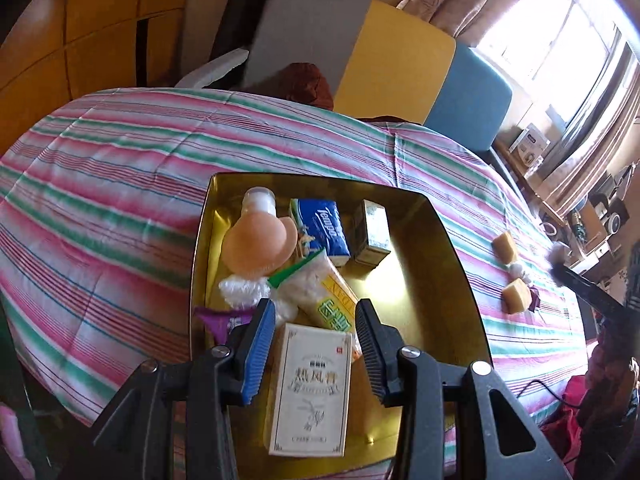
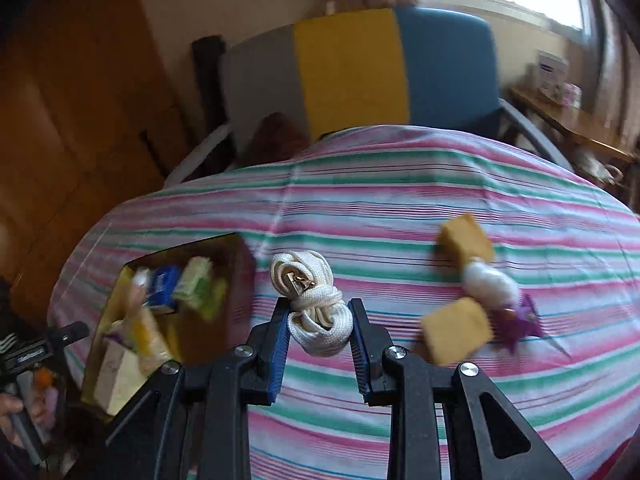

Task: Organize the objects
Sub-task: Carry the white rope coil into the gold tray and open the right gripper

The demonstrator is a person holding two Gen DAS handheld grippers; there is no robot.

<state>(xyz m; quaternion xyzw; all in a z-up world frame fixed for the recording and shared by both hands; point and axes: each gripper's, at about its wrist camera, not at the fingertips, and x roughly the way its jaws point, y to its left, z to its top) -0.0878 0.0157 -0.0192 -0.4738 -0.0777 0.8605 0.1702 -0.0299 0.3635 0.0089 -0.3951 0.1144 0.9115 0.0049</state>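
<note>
The left claw (image 1: 315, 326) hung released above a gold tin box (image 1: 448, 264) that sat on a bed with a pink, green and white striped cover (image 1: 120, 184). Its two pads stood apart and gripped nothing; a white carton with Chinese lettering (image 1: 310, 388) lay in the box below the gap between them, untouched.

Further into the box, toward twelve o'clock from the claw, lay a yellow and green packet (image 1: 332, 296), a blue Tempo tissue pack (image 1: 322, 226), a small silvery box (image 1: 372, 232), a peach-coloured round puff (image 1: 258, 242) and a white-capped bottle (image 1: 260, 200). A crumpled clear wrapper (image 1: 244, 290) and a purple scrap (image 1: 218, 318) sat at the box's nine o'clock side.

In the right wrist view, the right claw (image 2: 320, 320) was clenched on a knotted cream rope with a brass clasp (image 2: 308, 292), its pads pressing the bundle's lower loops from both sides above the bedcover. That view was blurred.

At three o'clock from the rope, on the cover, lay two yellow sponge blocks (image 2: 456, 332), one near and one farther, with a white fluffy ball (image 2: 490, 284) between them and a purple ornament (image 2: 520, 320) just beside the ball. The tin box showed at nine o'clock, well apart from the sponges.

Beyond the bed stood a headboard in grey, yellow and blue panels (image 1: 396, 60).
</note>
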